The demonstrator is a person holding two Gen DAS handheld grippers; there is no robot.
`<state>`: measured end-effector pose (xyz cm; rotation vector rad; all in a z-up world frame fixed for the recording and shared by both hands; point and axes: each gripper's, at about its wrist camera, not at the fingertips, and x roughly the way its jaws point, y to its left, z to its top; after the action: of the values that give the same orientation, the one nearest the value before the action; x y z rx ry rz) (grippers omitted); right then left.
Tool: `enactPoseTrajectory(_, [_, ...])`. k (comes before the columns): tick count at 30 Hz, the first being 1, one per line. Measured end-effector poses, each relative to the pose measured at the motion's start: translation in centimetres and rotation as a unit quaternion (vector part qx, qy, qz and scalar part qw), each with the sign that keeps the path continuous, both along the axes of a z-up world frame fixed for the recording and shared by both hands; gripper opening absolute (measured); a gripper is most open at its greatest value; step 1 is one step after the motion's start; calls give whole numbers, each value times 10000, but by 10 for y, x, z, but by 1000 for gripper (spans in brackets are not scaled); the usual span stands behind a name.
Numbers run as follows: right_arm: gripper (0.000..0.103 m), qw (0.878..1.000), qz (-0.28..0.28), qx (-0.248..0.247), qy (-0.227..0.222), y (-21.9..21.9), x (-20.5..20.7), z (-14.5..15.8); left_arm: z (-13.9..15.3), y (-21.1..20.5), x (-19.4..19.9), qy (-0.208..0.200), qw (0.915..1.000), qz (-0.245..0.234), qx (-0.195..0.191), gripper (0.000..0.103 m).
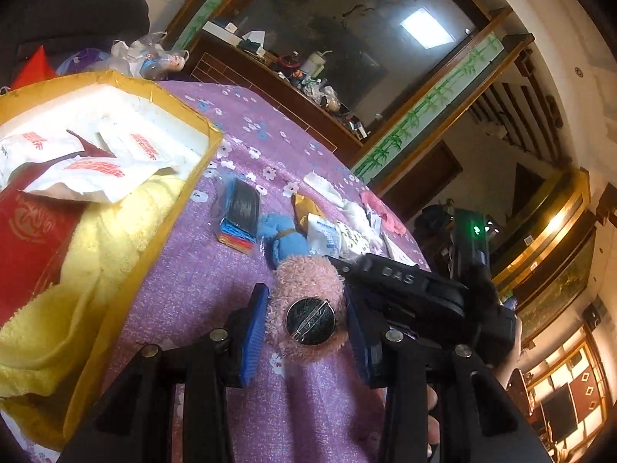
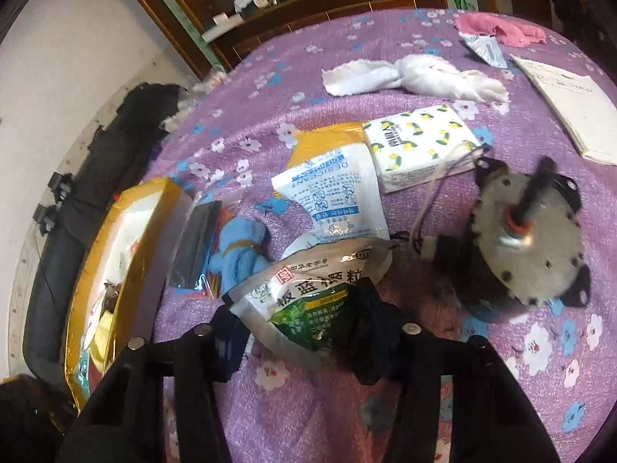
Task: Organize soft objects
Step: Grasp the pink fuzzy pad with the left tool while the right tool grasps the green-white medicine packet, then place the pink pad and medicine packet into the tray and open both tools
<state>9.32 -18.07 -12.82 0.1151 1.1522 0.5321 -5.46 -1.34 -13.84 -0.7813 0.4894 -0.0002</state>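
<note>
On a purple flowered tablecloth [image 1: 200, 308], just right of a gold-walled box [image 1: 127, 293], two hand-held grippers work among scattered items.

The left gripper [image 1: 306, 291] is clamped on a fluffy pink pom brooch [image 1: 308, 274], with the fluff meeting both blue pads. The brooch is round and has no real long axis. Its metal back faces the camera, and the pin bar slants across the disc. The box beside it already holds a yellow towel [image 1: 108, 254] and white sachets.

The right gripper [image 2: 300, 308] straddles a green-and-white granule sachet [image 2: 308, 289], farther right of the box [image 2: 154, 193]. The sachet lies printed side up across the jaws, its far edge towards a desiccant packet [image 2: 331, 196]. Whether the pads already press on it cannot be told.

The step in hand looks like gathering soft items. Next, the brooch likely needs swinging left over the box and releasing, while the right gripper needs a firm pinch on the sachet before lifting.
</note>
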Motion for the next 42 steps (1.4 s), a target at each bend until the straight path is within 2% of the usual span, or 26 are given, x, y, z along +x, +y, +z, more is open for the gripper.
enactPoseTrajectory(5, [43, 9994, 97, 161, -289, -4, -8, 10, -1, -1, 3, 56, 10000, 35, 55, 41])
enactPoseTrajectory(6, [36, 9991, 185, 234, -306, -3, -11, 11, -1, -2, 3, 55, 9999, 49, 82, 41])
enactPoseTrajectory(7, [34, 9984, 307, 367, -310, -2, -14, 13, 0, -3, 3, 59, 9999, 45, 110, 41])
enactPoseTrajectory(12, [33, 9949, 612, 501, -632, 5, -26, 25, 3, -6, 0, 214, 9994, 99, 265, 41])
enactPoseTrajectory(14, [33, 9925, 755, 640, -714, 7, -31, 30, 5, -3, -8, 296, 9993, 110, 195, 41])
enactPoseTrajectory(18, [33, 9853, 1230, 836, -839, 17, -46, 43, 37, 12, -39, 396, 9977, 367, 400, 41])
enactPoseTrajectory(21, [33, 9779, 1647, 914, -906, 36, -61, 60, 71, 37, -65, 326, 9924, 810, 870, 41])
enactPoseTrajectory(24, [33, 9704, 2055, 882, -908, 67, -72, 76, 81, 61, -73, 445, 9880, 1031, 1059, 41])
enactPoseTrajectory(26, [33, 9664, 2247, 926, -842, 89, -76, 80, 78, 79, -72, 566, 9856, 1139, 1115, 41])
enactPoseTrajectory(29, [33, 9654, 2380, 676, -824, 124, -74, 75, 66, 101, -64, 956, 9785, 1278, 1303, 41])
enactPoseTrajectory(31, [33, 9648, 2480, 540, -692, 150, -69, 66, 52, 118, -56, 1290, 9738, 1327, 1324, 41])
enactPoseTrajectory(37, [34, 9667, 2487, -45, -604, 194, -59, 32, 26, 140, -42, 1663, 9673, 1359, 1353, 43])
enactPoseTrajectory(40, [38, 9696, 2373, -81, -584, 192, -57, 21, 24, 138, -41, 1657, 9660, 1326, 1475, 54])
enactPoseTrajectory(41, [40, 9699, 2374, -10, -532, 191, -56, 20, 23, 137, -41, 1626, 9672, 1310, 1445, 61])
enactPoseTrajectory(42, [47, 9701, 2378, 114, -461, 188, -55, 21, 22, 137, -42, 1558, 9698, 1271, 1379, 69])
